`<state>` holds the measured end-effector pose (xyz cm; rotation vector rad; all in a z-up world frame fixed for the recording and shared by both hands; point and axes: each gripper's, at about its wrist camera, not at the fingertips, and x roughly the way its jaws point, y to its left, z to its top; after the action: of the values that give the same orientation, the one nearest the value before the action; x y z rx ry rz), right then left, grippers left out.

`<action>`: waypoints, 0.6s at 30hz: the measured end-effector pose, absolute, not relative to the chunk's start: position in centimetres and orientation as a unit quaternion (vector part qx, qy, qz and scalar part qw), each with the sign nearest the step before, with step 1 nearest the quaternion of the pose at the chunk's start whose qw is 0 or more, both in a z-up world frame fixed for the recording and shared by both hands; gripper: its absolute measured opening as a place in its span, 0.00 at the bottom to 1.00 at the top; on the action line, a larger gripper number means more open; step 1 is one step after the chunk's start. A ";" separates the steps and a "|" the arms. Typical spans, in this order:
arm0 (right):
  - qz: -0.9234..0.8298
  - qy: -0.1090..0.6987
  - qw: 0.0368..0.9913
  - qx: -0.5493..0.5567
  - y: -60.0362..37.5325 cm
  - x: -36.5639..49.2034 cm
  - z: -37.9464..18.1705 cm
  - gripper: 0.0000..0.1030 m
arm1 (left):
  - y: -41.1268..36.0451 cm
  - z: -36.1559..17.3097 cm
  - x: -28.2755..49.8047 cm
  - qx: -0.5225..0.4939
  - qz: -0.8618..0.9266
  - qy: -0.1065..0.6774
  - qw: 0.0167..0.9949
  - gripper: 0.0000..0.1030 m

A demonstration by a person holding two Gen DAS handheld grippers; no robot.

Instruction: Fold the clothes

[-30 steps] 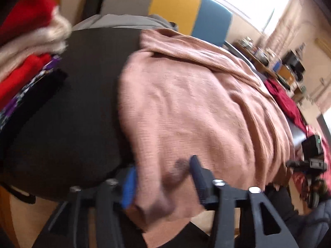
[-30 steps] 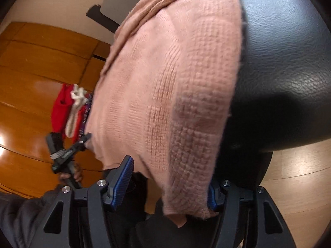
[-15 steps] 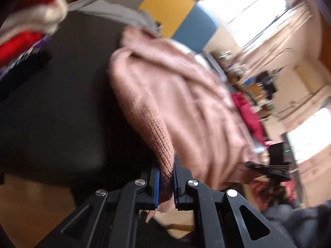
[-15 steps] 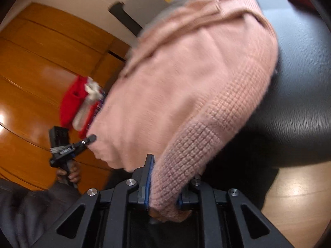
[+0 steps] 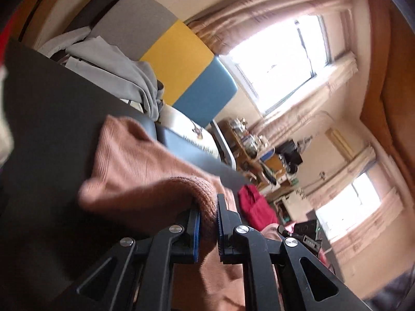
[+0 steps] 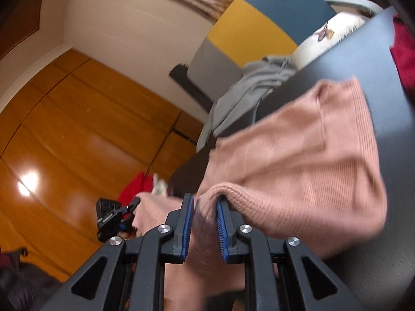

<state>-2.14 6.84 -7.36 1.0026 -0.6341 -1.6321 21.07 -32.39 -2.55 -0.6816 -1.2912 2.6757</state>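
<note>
Left hand-held gripper [image 5: 207, 223] clamps the near edge of the pink sweater [image 5: 145, 171]; right hand-held gripper [image 6: 205, 223] pinches its other near fold, the far part draped on the dark desk [image 5: 52, 108].

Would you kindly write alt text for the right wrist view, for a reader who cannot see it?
The right claw is shut on a bunched edge of a pink knit sweater, which trails onto a black table. At left, the left claw pinches another edge of it; a grey garment lies behind.
</note>
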 end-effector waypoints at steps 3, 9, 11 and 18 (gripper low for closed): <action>-0.706 -0.276 0.493 0.428 5.1 -7.1 -8.0 0.17 | -35.5 -5.1 15.9 -0.247 0.859 -0.449 0.000 0.10; -0.707 -0.318 0.388 0.498 3.7 -15.5 -14.7 0.17 | -39.0 -14.1 7.9 -0.358 0.795 -0.484 -0.077 0.10; -0.715 -0.290 0.386 0.505 3.4 -15.1 -15.6 0.17 | -38.8 -14.6 7.8 -0.352 0.801 -0.479 -0.072 0.10; -0.731 -0.084 0.496 0.460 -2.3 -10.2 -10.7 0.32 | -38.2 -14.4 8.3 -0.358 0.809 -0.462 -0.061 0.10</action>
<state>-10.15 -2.25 -10.68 1.1144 -0.2034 -1.7714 8.32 -38.18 -14.37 -1.1687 -1.5097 2.6459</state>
